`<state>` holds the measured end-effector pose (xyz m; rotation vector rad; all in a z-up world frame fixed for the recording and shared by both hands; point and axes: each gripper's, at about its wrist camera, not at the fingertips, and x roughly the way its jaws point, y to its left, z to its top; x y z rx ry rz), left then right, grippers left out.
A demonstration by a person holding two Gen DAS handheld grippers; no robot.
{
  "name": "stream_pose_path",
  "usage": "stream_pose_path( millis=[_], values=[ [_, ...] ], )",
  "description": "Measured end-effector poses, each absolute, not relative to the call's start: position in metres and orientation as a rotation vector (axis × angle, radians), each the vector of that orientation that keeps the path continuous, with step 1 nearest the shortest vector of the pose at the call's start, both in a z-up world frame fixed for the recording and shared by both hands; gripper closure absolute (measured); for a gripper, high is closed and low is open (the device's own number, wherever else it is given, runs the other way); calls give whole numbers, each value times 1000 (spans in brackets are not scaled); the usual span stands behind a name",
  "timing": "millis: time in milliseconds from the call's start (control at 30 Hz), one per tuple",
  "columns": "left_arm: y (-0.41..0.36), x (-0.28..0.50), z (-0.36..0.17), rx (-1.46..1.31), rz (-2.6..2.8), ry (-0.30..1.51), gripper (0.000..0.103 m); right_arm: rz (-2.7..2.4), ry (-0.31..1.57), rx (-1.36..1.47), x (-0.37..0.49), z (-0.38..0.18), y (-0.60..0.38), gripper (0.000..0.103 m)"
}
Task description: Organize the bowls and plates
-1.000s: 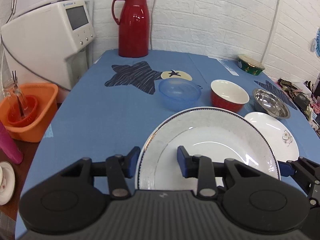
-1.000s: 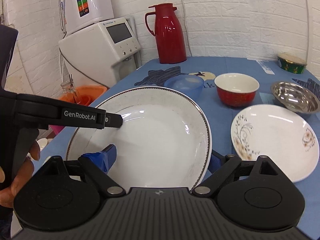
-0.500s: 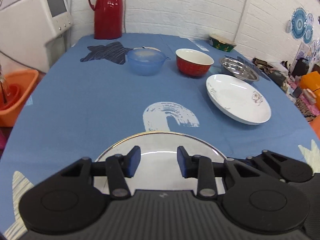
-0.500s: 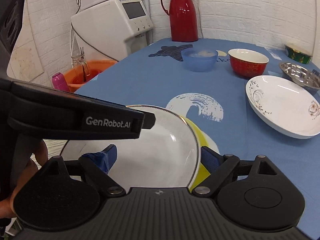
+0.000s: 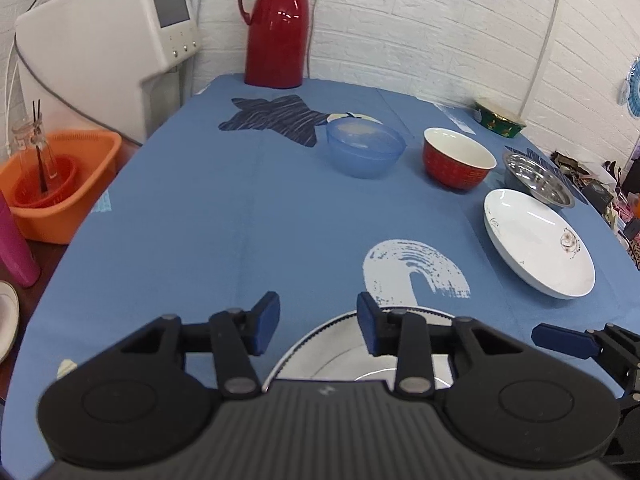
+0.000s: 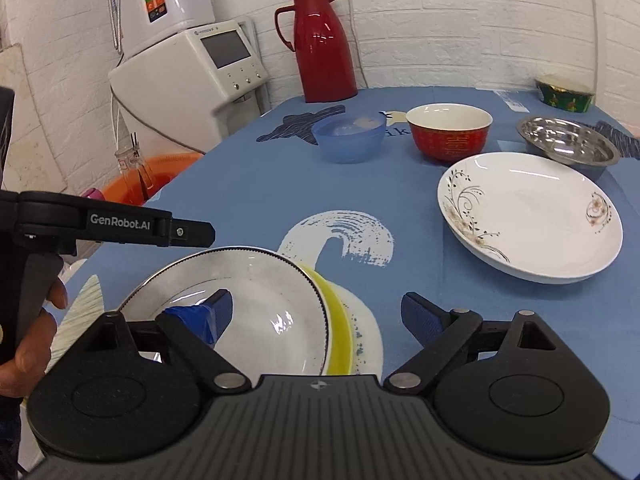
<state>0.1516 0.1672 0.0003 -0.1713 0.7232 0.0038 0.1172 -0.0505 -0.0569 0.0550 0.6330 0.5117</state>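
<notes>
White rimmed plate (image 6: 256, 304) now stacked | both claws released, previously gripping

- Left gripper (image 5: 318, 322): jaws parted, nothing between the blue pads; held low over the near edge of the gilt-rimmed plate (image 5: 344, 354), pointing across it.
- Right gripper (image 6: 316, 320): jaws spread wide, straddling the same plate's right rim, gripping nothing.
- Person's left hand (image 6: 30, 344): fingers wrapped round the left gripper's handle, left of the plate.
</notes>
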Motion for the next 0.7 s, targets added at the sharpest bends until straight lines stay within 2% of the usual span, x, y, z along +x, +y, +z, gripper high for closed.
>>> stream_pose_path(
  millis=[33, 67, 133, 233, 400, 700],
  values=[
    [167, 152, 1, -172, 4, 722, 47, 505, 643, 85, 118, -58, -56, 24],
    [166, 150, 3, -166, 6, 716, 40, 496, 655, 110, 120, -59, -60, 24],
    [160, 149, 6, -147, 4, 708, 40, 469, 681, 158, 121, -62, -71, 24],
    [150, 147, 8, -135, -10, 713, 33, 410, 722, 235, 121, -67, -88, 24],
    [129, 146, 8, -130, -53, 735, 29, 283, 782, 337, 117, -68, -124, 24],
    [78, 163, 8, -55, -81, 758, 28, 220, 633, 462, 107, -67, -192, 23]
  ],
)
